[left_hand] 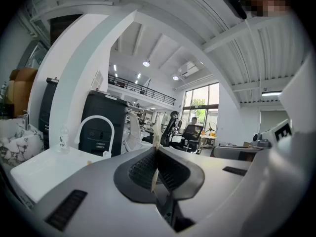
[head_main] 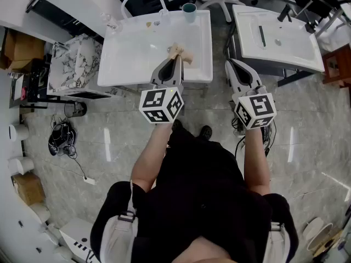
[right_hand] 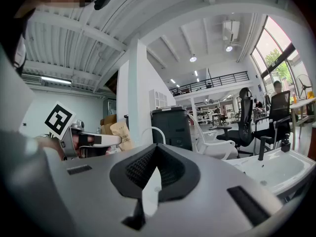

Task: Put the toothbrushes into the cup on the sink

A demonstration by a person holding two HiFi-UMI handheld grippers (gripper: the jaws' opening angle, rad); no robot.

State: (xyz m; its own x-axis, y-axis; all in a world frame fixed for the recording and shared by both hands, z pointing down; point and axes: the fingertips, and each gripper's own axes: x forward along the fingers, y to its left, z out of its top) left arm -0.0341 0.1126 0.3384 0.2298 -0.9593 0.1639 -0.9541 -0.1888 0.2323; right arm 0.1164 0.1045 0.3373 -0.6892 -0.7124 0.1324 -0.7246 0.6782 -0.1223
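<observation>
Since the left gripper (head_main: 174, 62) is pressed shut over the sink (head_main: 126, 53), its hold: a pale toothbrush (head_main: 185, 54) pinched thinly between the pads, with most of it sticking out past the tips; whether it is one brush or more cannot be told.
Right gripper (head_main: 236, 69): jaws together at the tips with nothing between them, hanging off the sink's right edge, above the floor between it and a second sink (head_main: 285, 43).
Cup (head_main: 189, 11): teal, upright at the sink's back right corner, well apart from the held toothbrush and beyond it.
Step in hand: likely the carry toward the cup; nothing is dropped in yet.
Risk, slip: the grip bites only a narrow part of the handle, so a tilt on the way could let the brush pivot or slide out into the basin.
Risk, tipping: the cup looks light and sits near the rim; a brush end catching its lip could knock it over or off the back.
Risk, miss: the cup's mouth is small, so letting go before the brush is inside would drop it on the sink top.
</observation>
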